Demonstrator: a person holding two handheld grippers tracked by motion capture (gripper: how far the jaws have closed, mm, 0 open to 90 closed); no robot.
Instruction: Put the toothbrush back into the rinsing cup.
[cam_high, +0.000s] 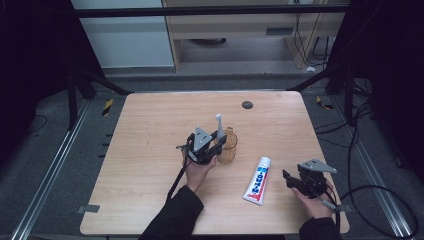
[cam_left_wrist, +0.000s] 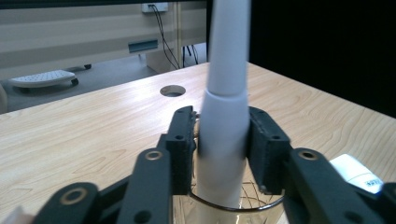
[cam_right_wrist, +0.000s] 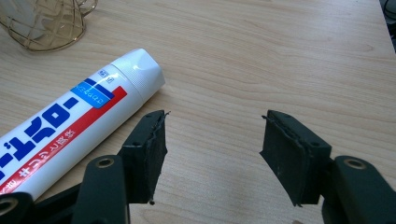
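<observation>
nearest my side of the pale wooden table (cam_high: 150, 150), my right gripper (cam_high: 291, 180) sits low by the front right edge with its jaws spread wide and nothing between them; in the right gripper view the bare wood shows in the gap. just beside it, towards the centre, lies the white toothpaste tube with red and blue lettering (cam_high: 257, 181), flat on the wood with its cap pointing away from me, close to the right jaw tips but not touching them. farther in, near the middle of the table, my left gripper (cam_high: 214, 145) is at the amber see-through cup with a thin wire rim (cam_high: 227, 146), and the white electric toothbrush handle (cam_left_wrist: 224, 135) stands upright in that cup, its slim neck rising above the rim. in the left gripper view the two black pads flank the thick white body right above the rim; whether they press on it i cannot tell, since the contact is blurred at this close range. i judge the step in hand to be setting the toothbrush down in the cup, so i would open slowly, keep the hand level, and draw straight back without brushing the handle, because a tall thing in a light cup should tip easily. beyond the cup, the small dark round hole (cam_high: 247, 105) marks the far side of the table.
</observation>
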